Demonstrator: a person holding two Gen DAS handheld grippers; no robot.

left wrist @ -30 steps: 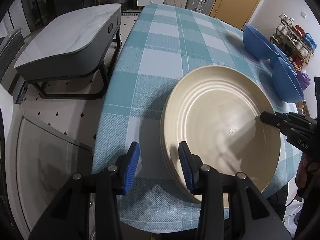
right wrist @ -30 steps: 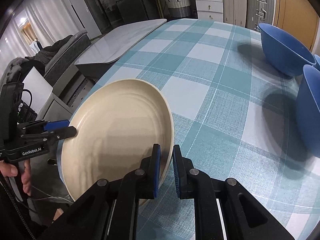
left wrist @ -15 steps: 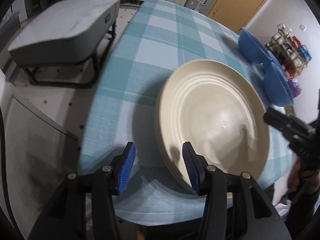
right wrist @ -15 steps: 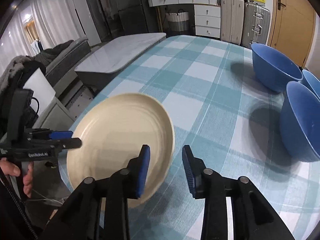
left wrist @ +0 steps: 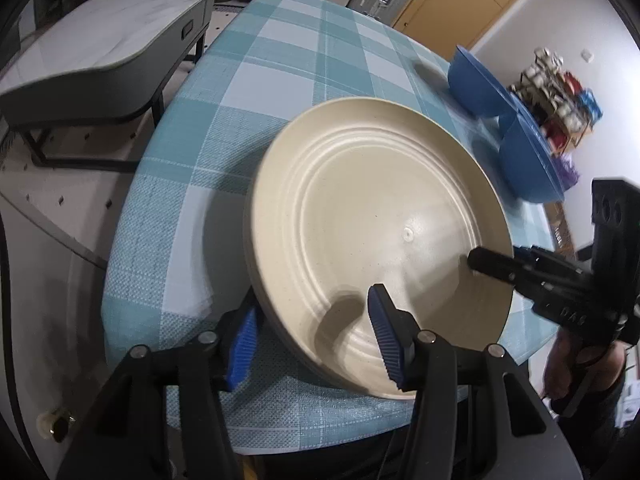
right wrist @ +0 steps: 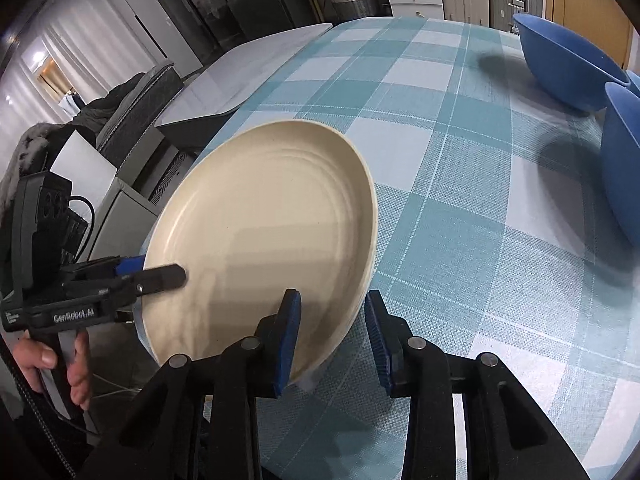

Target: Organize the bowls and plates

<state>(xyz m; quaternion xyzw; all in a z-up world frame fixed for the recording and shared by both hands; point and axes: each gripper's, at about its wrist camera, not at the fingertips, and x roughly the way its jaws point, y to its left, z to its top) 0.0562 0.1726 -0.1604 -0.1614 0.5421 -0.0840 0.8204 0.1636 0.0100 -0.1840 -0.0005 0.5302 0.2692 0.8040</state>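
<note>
A stack of cream plates (left wrist: 360,208) lies near the table's front corner on the checked cloth. My left gripper (left wrist: 312,338) straddles the stack's near rim, one pad outside it and one over the top plate. Its jaws are opening and the pads do not press. My right gripper (right wrist: 332,340) stands open astride the opposite rim of the cream plates (right wrist: 260,220), with a gap at both pads. Two blue bowls (right wrist: 568,68) (right wrist: 624,168) sit at the far right of the table.
The table edge (left wrist: 132,320) drops off just left of the stack. A low grey-topped table (left wrist: 100,48) stands beyond it on the floor. A rack of cups (left wrist: 560,92) is behind the bowls. A hand (right wrist: 52,360) holds the left gripper's handle.
My right gripper let go of the top plate's rim, opened and now straddles it loosely. My left gripper widened and shifted right, taking the stack's rim between its fingers.
</note>
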